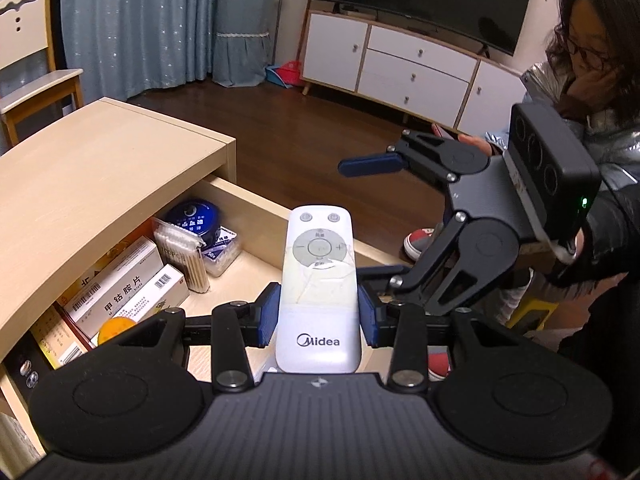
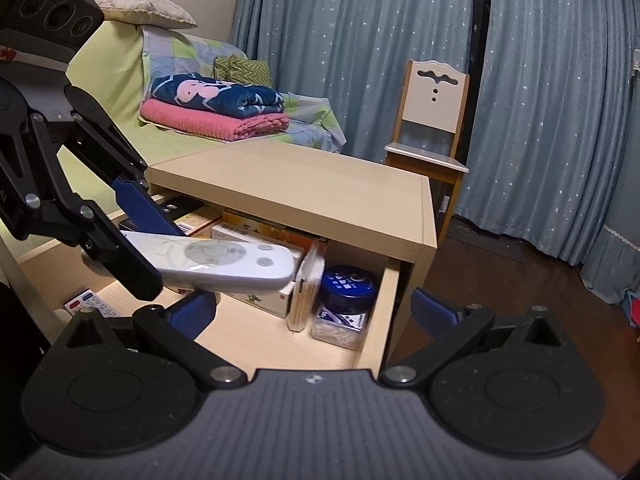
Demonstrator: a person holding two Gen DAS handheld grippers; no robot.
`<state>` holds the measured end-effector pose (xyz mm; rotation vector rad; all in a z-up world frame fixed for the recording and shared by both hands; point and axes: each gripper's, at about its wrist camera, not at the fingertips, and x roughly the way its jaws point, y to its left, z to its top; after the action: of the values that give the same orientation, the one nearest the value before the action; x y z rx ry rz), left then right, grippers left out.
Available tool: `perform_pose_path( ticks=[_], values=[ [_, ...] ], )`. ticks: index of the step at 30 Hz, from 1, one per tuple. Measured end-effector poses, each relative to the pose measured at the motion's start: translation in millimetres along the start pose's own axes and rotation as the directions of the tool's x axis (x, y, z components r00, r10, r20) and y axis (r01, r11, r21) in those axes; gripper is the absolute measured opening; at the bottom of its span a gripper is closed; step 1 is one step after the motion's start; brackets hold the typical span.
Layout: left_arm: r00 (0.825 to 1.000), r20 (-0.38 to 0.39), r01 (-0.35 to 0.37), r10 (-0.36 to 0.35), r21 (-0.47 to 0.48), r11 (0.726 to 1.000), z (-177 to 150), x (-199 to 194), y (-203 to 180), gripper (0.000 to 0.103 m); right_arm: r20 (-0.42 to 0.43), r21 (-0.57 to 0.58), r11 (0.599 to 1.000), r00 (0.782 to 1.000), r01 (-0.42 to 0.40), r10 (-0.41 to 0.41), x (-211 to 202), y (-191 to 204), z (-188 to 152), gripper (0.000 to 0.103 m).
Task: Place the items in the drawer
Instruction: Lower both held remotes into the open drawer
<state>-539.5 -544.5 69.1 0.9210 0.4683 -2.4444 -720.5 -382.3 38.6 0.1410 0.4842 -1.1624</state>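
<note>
Left tongs (image 1: 318, 312) grip our white Midea remote control (image 1: 318, 280) by its long sides, blue pads (image 1: 267, 314) pressed against both edges, its button end pointing away from us. We hold it in the air above the open drawer (image 1: 256, 200) of the pale wooden worktop (image 1: 100, 168). Our right tongs (image 2: 316, 312) hang spread wide and empty near the drawer's right wall, just right of the remote. Far left in the drawer we see medicine boxes (image 1: 128, 280), a packet of cotton swabs (image 1: 182, 254), a dark blue lidded tin (image 1: 196, 216) sitting on a clear jar (image 2: 340, 322), and another remote with coloured buttons (image 2: 94, 304) lying on the drawer floor at the near left
</note>
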Motion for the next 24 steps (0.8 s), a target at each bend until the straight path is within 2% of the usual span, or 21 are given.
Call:
perform_pose_path(
  ticks=[10,15,19,24],
  values=[
    [0.996,-0.084,0.050,-0.041,0.111,0.993,5,10,2,0.046,-0.040,-0.017,1.000,0.999,0.003,-0.004,0,-5,-2,0.103],
    [0.987,-0.141,0.095,-0.073,0.156,0.983,7,21,4,0.046,-0.106,0.002,1.000,0.994,-0.006,0.006,5,-15,3,0.103],
    [0.980,-0.174,0.131,-0.101,0.171,0.977,4,29,5,0.046,-0.192,0.055,0.998,0.981,-0.018,0.029,10,-23,8,0.103],
    [0.970,-0.207,0.167,-0.129,0.178,0.970,0,40,5,0.046,-0.335,0.162,0.986,0.938,-0.039,0.092,26,-39,8,0.103]
  ],
)
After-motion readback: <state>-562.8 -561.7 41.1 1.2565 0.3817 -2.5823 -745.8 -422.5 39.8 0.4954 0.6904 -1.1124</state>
